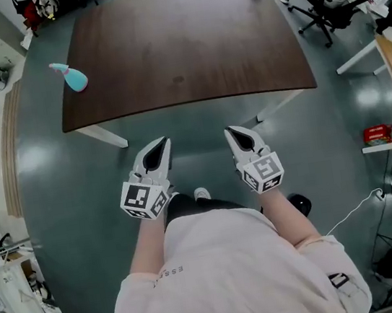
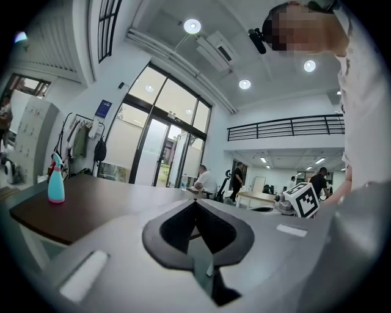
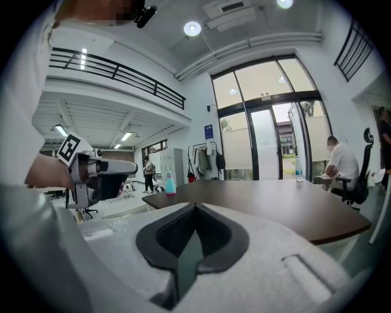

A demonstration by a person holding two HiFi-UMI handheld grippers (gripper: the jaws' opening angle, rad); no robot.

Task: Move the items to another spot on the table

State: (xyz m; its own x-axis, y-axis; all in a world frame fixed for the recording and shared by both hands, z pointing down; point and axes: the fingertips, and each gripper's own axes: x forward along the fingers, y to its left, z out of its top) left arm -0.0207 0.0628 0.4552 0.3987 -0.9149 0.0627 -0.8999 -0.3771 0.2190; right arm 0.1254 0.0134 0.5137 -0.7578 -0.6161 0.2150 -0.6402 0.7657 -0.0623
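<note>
At the table's point(image 1: 180, 52) left edge stands the turquoise spray bottle point(image 1: 73, 78), well apart from me. My left gripper point(image 1: 162, 144) and right gripper point(image 1: 230, 132) hover short of the near edge, fingers pressed together, nothing between them.

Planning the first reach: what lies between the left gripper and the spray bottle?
No object. In the head view, only floor and bare table separate the left gripper from the spray bottle.
</note>
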